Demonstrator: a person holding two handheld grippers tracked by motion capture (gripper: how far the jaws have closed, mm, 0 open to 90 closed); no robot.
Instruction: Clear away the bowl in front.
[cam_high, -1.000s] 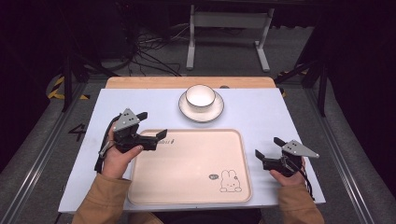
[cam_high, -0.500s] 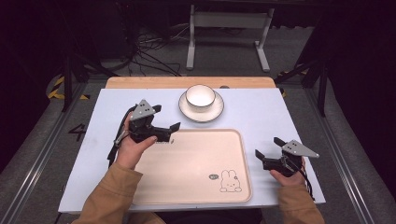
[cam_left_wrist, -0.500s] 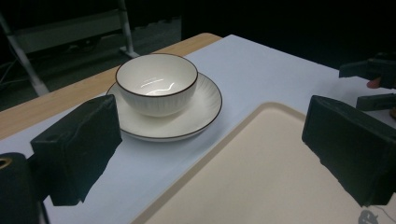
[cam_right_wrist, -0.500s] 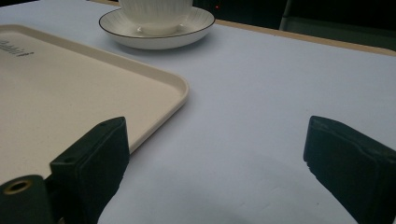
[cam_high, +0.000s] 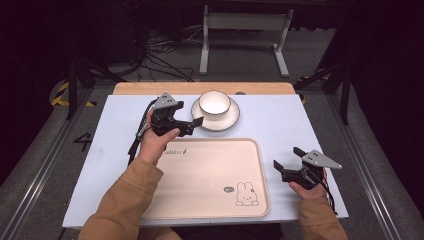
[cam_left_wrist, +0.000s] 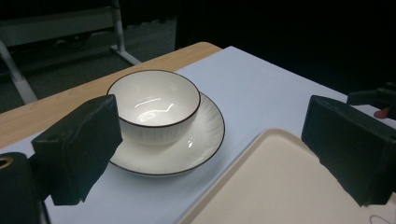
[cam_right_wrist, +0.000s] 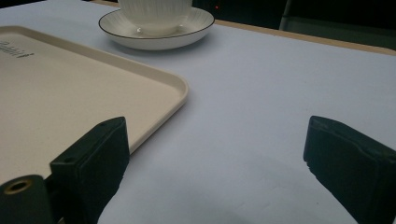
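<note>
In the high view, a white ribbed ceramic bowl with a dark rim (cam_high: 215, 103) sits upright in a white ribbed saucer with a dark rim (cam_high: 226, 120) at the far middle of the pale blue table top (cam_high: 280, 125), just beyond the far edge of a beige rectangular plastic tray with a small rabbit drawing (cam_high: 210, 175). The left gripper (cam_high: 195, 125), held in a hand with a tan sleeve, hovers just left of the saucer with its jaws spread apart and pointing at it, the nearer tip over the tray's far left corner; nothing is between the jaws. The right gripper (cam_high: 285, 159) rests low near the tray's right edge, well apart from the bowl, its jaws also spread and empty. In the left gripper view, the bowl (cam_left_wrist: 156, 105) stands in the saucer (cam_left_wrist: 196, 144) just ahead of the left gripper (cam_left_wrist: 215, 144), whose two black jaws stand wide, one beside the saucer's rim and the other above the tray (cam_left_wrist: 280, 186); neither touches the crockery as far as can be told. In the right gripper view, the right gripper (cam_right_wrist: 217, 158) holds its jaws wide over the bare table top (cam_right_wrist: 280, 79), one jaw in front of the tray's (cam_right_wrist: 70, 88) rounded corner, with the saucer (cam_right_wrist: 156, 32) and the bowl's lower part (cam_right_wrist: 154, 11) well ahead at the top of the frame.
</note>
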